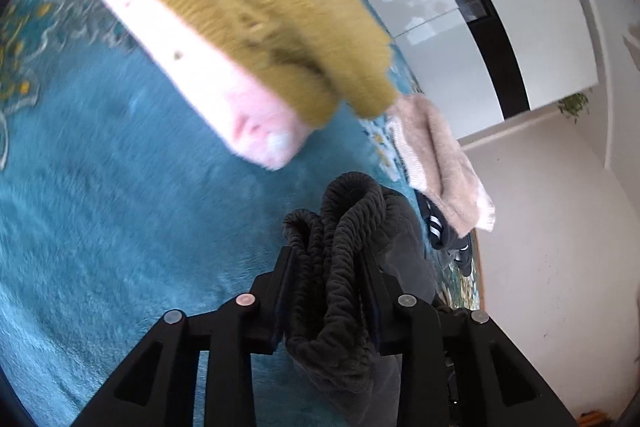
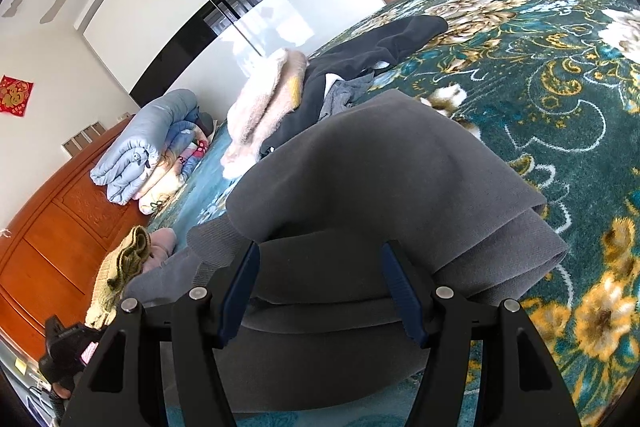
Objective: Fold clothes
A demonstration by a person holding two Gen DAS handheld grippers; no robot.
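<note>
The left gripper (image 1: 328, 267) pinches the bunched ribbed waistband of a dark grey fleece garment (image 1: 344, 227) above the teal floral bedspread (image 1: 120, 227). The right gripper (image 2: 320, 291) has its jaws spread wide, seemingly holding nothing, over the same garment's (image 2: 380, 167) doubled folds. A fold looks in progress; next, the right should close on a free edge.

**Cloth, wood and gloss**

The grey garment (image 2: 380, 163) is matt, soft cloth with a ribbed waistband (image 1: 336, 247). The mustard sweater (image 1: 248, 7) is coarse knit. The headboard (image 2: 52, 235) is polished wood; the wardrobe doors (image 2: 280, 23) are glossy.
</note>
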